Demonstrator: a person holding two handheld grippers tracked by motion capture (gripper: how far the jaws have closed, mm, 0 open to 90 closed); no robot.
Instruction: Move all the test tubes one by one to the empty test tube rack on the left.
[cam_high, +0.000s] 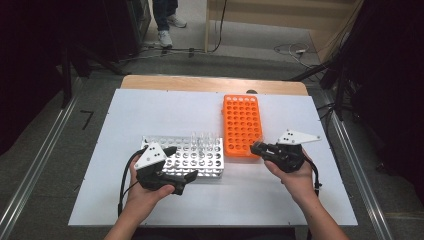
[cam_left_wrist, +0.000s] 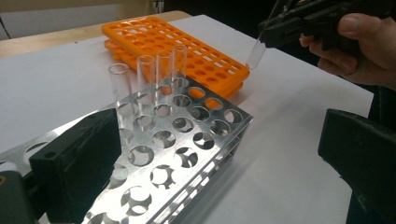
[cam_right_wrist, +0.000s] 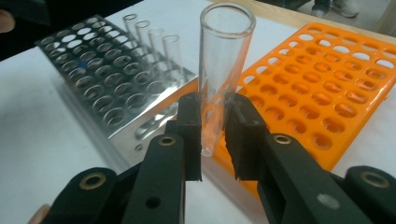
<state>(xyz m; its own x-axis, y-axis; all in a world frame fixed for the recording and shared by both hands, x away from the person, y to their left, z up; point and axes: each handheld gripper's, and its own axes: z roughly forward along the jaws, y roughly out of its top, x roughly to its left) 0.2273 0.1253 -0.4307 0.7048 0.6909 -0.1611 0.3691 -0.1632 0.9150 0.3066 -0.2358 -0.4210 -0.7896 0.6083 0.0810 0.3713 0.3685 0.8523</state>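
Right gripper view, nearest the lens: I see my right gripper (cam_right_wrist: 213, 135) clenched on a clear glass tube (cam_right_wrist: 219, 70), its two black jaws pinching the lower part while the open mouth stands at the top centre of the frame. Behind it, on the right, lies the orange rack (cam_right_wrist: 336, 79); at the upper left sits the metal rack (cam_right_wrist: 116, 88) with four more tubes (cam_right_wrist: 149, 39) upright along its far edge.

In the left gripper view my left gripper (cam_left_wrist: 219, 163) is spread wide, one jaw at the lower left against the metal rack's near end, the other at the right edge. In the high view both racks rest on the white table (cam_high: 150, 110).
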